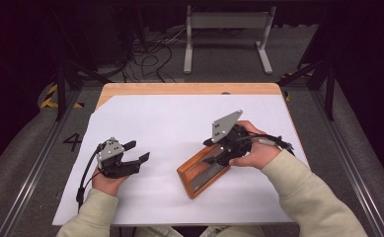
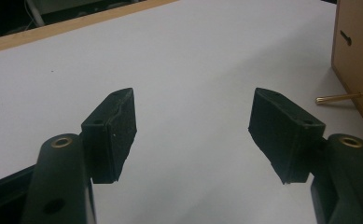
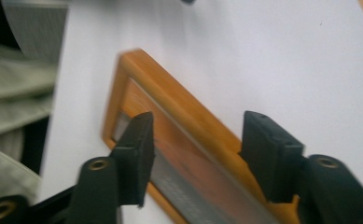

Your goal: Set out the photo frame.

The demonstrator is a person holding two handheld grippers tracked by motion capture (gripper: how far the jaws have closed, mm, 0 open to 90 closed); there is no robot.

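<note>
A wooden picture frame (image 1: 194, 180) with a glass front sits on the white sheet (image 1: 179, 118), right of centre and turned at an angle. My right gripper (image 1: 210, 152) hovers over its upper end, jaws open and holding nothing. In the right gripper view the orange-brown frame border (image 3: 170, 88) runs between and below the open right gripper (image 3: 195, 154). My left gripper (image 1: 137, 151) rests at the left of the sheet, open and empty. In the left gripper view, past the left gripper (image 2: 193, 126), a brown wooden panel (image 2: 356, 60) with slots and a brass pin (image 2: 338, 98) stand at the right edge.
The white sheet covers most of a wooden table (image 1: 189, 89) whose far edge shows bare. A pale sleeve (image 3: 11, 93) lies left of the frame. Beyond the table are floor cables (image 1: 150, 54) and a grey metal stand (image 1: 226, 34).
</note>
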